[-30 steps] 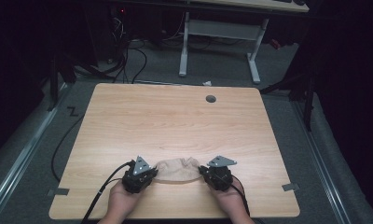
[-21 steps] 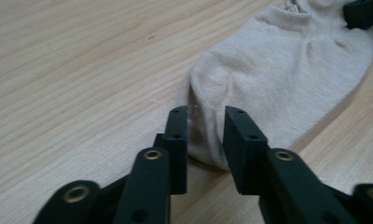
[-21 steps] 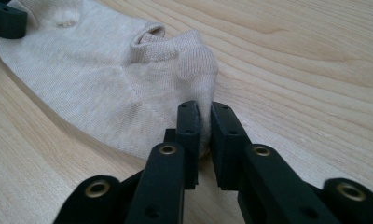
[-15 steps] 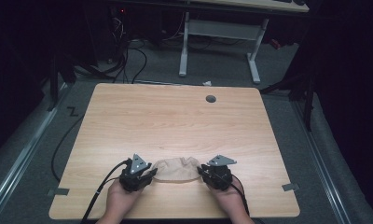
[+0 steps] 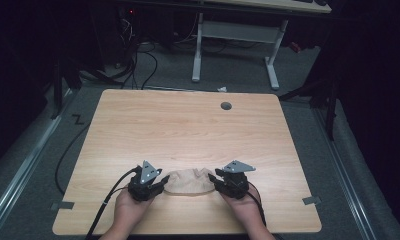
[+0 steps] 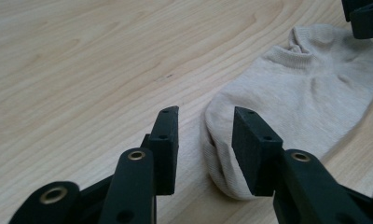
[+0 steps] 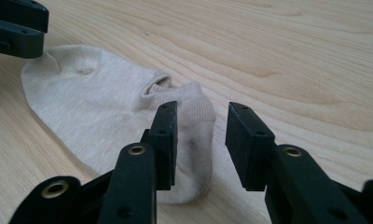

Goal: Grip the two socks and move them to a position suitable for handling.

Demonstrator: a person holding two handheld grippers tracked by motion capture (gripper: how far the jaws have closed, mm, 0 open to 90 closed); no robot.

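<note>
hands: person's forearms come in at the near table edge, one black two-jaw gripper each
left gripper [image 5: 160,183]: jaws have just been opening, now spread apart, one end of the sock between them, pads not pressing it
right gripper [image 5: 214,180]: same deal, jaws just opened, the sock's other end in the gap, no squeeze
sock [image 5: 190,181]: beige knit ankle sock, soft, ribbed cuff, lying flat near the front edge between both grippers
sock axis: long side runs left to right across the table
table [image 5: 188,130]: light wood-grain top, round grey cable hole [image 5: 226,106] near the far edge
room: grey carpet, dark, white desk legs [image 5: 235,47] and cables behind
</note>
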